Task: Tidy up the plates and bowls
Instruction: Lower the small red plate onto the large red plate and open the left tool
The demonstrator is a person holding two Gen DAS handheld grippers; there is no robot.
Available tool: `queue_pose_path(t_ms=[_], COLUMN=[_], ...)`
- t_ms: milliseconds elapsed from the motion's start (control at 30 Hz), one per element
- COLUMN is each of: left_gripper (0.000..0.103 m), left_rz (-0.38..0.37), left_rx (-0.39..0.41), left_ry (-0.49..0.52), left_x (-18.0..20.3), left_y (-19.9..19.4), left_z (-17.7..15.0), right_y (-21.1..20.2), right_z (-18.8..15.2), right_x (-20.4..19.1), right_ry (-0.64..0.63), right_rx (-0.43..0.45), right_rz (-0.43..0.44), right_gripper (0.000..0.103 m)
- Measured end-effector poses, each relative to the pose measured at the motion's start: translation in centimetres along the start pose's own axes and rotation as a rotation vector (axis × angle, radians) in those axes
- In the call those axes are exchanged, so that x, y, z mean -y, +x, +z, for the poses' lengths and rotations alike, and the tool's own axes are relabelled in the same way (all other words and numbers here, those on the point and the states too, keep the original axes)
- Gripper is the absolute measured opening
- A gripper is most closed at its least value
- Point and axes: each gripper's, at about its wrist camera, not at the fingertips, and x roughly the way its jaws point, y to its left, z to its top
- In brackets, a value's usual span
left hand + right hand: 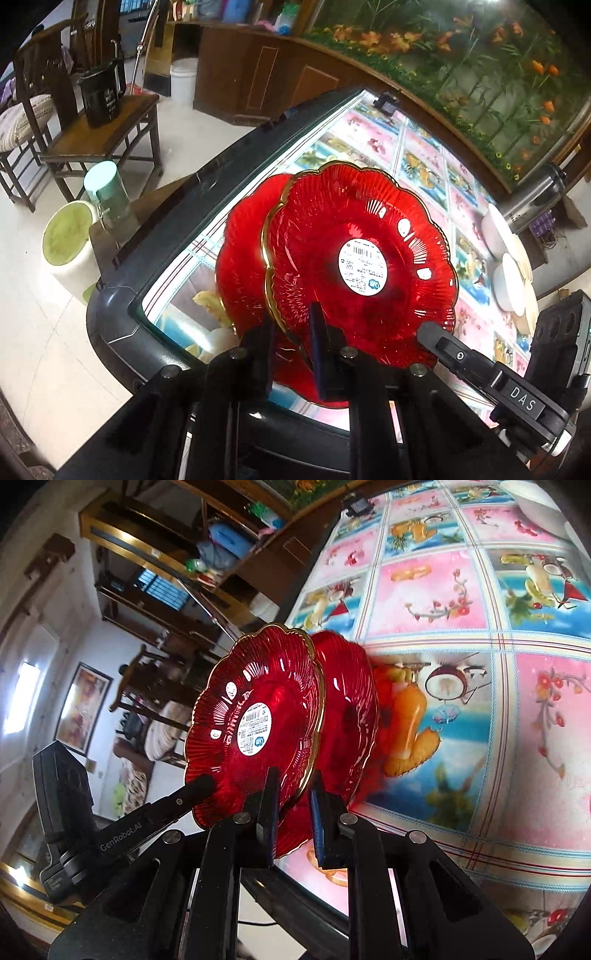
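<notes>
I have the red plate (360, 258) lifted off the surface (424, 155), tilted near upright; left gripper (293, 354) pinches its gold rim at six o'clock, right gripper (293, 808) pinches the same rim beside it; glass, so stiff, slick, chip-prone; rim hold looks sound if kept gentle; white bowls (511, 266) sit at three o'clock, likely the stacking area.

Two plates (360, 258) stacked rim to rim, tilted above table (424, 162) near its front edge; bowls (511, 280) far right on table; left gripper (291, 350) and right gripper (293, 808) each pinching lower rim
</notes>
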Motion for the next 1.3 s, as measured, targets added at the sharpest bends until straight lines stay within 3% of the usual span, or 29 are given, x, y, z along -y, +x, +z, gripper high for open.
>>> queue_pose_path(t_ms=[267, 533, 700, 933, 1100, 1300], left_gripper=[0.017, 0.020, 0.026, 0.027, 0.051, 0.052], left_rz=[-0.019, -0.035, -0.045, -0.015, 0.072, 0.075], left_rx=[-0.068, -0.087, -0.088, -0.067, -0.009, 0.048], left_ry=[-0.037, -0.028, -0.041, -0.028, 0.014, 0.021], left_x=[-1.7, -2.0, -2.4, -2.4, -2.3, -1.9], left_y=[0.8, 0.7, 0.3, -0.5, -1.8, -2.5], left_z=[-0.1, -0.1, 0.2, 0.4, 0.4, 0.2], right_y=[1.5, 2.0, 1.9, 0.9, -0.2, -1.4], right_z=[0.1, 0.7, 1.0, 1.8, 2.0, 2.3], right_x=[-0.5, -1.0, -1.2, -1.1, -1.3, -0.5], right_ry=[-0.002, -0.017, -0.026, -0.029, -0.045, -0.031], right_rx=[-0.049, -0.081, -0.078, -0.024, 0.023, 0.076], right_rz=[-0.034, -0.068, -0.079, -0.094, -0.094, -0.057], right_gripper=[0.018, 0.021, 0.024, 0.031, 0.031, 0.031])
